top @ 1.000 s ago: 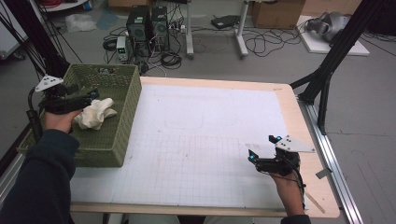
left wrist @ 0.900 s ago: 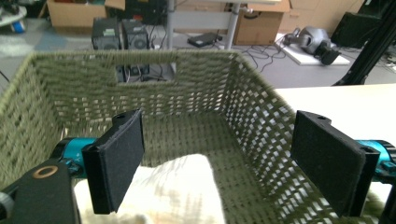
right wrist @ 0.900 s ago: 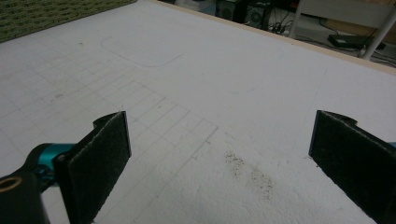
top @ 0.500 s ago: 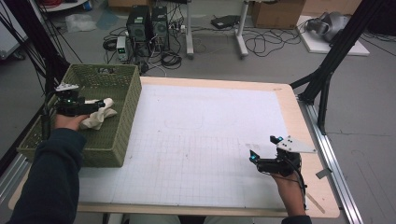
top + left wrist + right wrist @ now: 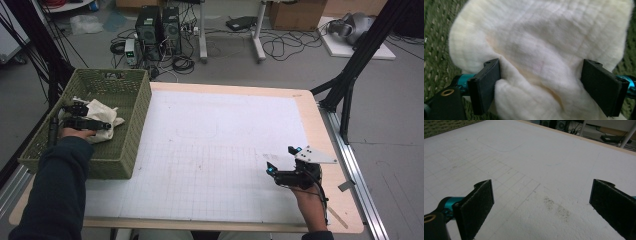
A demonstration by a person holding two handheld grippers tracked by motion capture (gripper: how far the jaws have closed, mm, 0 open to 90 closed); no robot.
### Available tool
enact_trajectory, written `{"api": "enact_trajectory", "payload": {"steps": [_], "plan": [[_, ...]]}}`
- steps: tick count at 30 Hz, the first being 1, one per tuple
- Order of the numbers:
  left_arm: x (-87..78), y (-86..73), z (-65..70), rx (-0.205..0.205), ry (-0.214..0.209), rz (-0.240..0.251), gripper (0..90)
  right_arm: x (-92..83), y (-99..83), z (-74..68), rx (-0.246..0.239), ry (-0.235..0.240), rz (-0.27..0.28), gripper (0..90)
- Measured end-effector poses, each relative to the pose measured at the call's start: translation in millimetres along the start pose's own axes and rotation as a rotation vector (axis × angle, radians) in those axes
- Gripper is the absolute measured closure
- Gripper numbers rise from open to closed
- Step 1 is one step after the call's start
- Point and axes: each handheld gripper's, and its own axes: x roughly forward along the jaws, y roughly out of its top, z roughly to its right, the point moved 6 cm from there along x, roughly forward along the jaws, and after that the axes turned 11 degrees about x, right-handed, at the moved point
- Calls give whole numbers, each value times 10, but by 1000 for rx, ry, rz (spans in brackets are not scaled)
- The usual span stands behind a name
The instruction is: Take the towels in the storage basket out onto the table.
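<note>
A crumpled white cloth [image 5: 102,120] lies inside the green woven basket [image 5: 127,135] at the table's left edge. My left gripper [image 5: 80,116] is down in the basket over the cloth. In the left gripper view the cloth [image 5: 541,50] bulges between the two wide-apart jaws, so my left gripper [image 5: 541,85] is open around it. My right gripper [image 5: 285,167] hovers low over the white grid mat near the front right, and in its own view the right gripper [image 5: 541,202] stands open with nothing between the jaws.
The white grid mat [image 5: 220,150] covers most of the wooden table. A faint dark smudge [image 5: 556,207] marks the mat ahead of the right jaws. Black frame posts [image 5: 350,70] stand at the table's right, with computers and cables on the floor beyond.
My left gripper has moved deeper into the basket toward its far side and down onto the cloth. The right gripper has stayed in place.
</note>
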Motion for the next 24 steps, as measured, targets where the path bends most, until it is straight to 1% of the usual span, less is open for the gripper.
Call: {"api": "enact_trajectory", "payload": {"steps": [3, 4, 7, 8, 9, 10, 11, 13, 14, 16, 18, 19, 21, 23, 24], "plan": [[15, -16, 11, 10, -11, -12, 164, 14, -10, 1, 1, 3, -5, 47], [20, -28, 16, 17, -14, -22, 165, 15, -10, 0, 0, 3, -7, 47], [29, -37, 31, 48, -5, -36, 171, 14, -10, -5, 4, 4, -8, 47], [24, -38, 29, 51, 0, -39, 211, 15, -14, -3, 1, 5, -12, 47], [18, -39, 24, 49, 9, -40, 211, 15, -14, -3, 1, 5, -12, 47], [11, -40, 22, 53, 14, -43, 245, 16, -15, -1, -1, 5, -14, 47], [-2, -43, 17, 67, 24, -48, 283, 15, -18, -4, 2, 6, -16, 47], [-21, -41, 13, 81, 32, -51, 374, 16, -18, -4, 3, 8, -18, 47], [-36, -37, 13, 89, 36, -51, 426, 17, -17, -2, 3, 7, -16, 47], [-68, -30, 7, 101, 40, -52, 562, 16, -19, 3, 6, 6, -17, 47], [-93, -17, 0, 118, 56, -53, 678, 14, -21, 9, 9, 8, -19, 47], [-106, -10, -6, 111, 54, -50, 707, 8, -22, 9, 15, 8, -21, 47], [-141, 7, -32, 87, 60, -34, 730, 0, -16, 16, 13, 9, -15, 47], [-188, 36, -60, 55, 70, -1, 737, -16, -13, 15, 21, 8, -13, 47], [-213, 50, -77, 43, 68, 18, 739, -20, -10, 20, 17, 6, -11, 47]]}}
